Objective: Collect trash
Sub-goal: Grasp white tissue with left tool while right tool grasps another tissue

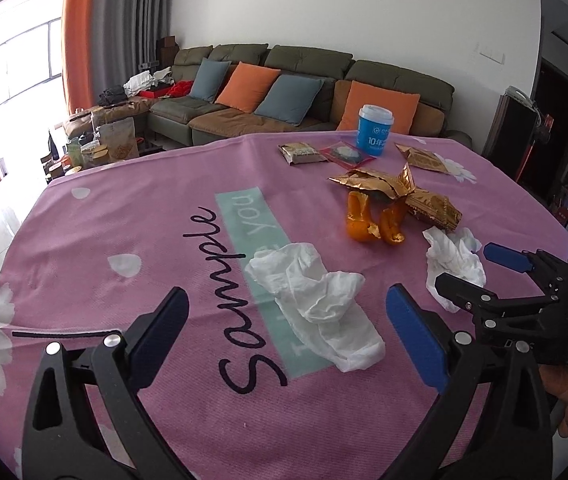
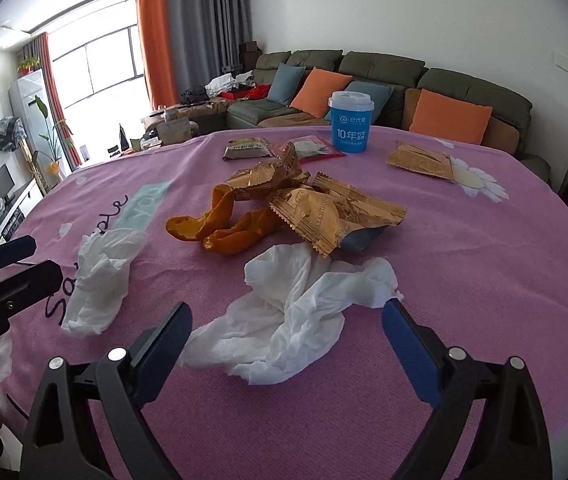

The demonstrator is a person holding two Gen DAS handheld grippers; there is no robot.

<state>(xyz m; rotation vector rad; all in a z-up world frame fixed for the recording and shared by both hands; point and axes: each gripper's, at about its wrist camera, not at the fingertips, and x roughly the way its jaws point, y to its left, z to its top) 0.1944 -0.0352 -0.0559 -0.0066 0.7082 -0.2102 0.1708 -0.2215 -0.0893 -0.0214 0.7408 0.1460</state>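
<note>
White crumpled tissue (image 2: 291, 316) lies on the pink tablecloth (image 2: 483, 264) between the spread jaws of the right gripper (image 2: 287, 332); its far edge touches the right blue pad, though neither pad presses it. A second crumpled tissue (image 1: 315, 304) lies between the wide-apart jaws of the left gripper (image 1: 284, 328), on the mint strip of the printed cloth, untouched. Just beyond the tissues sit curled orange peels (image 2: 220, 228) and torn gold wrappers (image 2: 323, 212), piled so that part of the peel is covered. Further back stand a blue cup with a white lid (image 2: 349, 124), a brown snack packet (image 2: 246, 148), a red-edged clear packet (image 2: 315, 146) half hidden behind a wrapper, and another gold wrapper (image 2: 421, 160). Printing on the packets is too small to read. Behind the table runs a green sofa (image 2: 463, 84) with orange and blue cushions.
</note>
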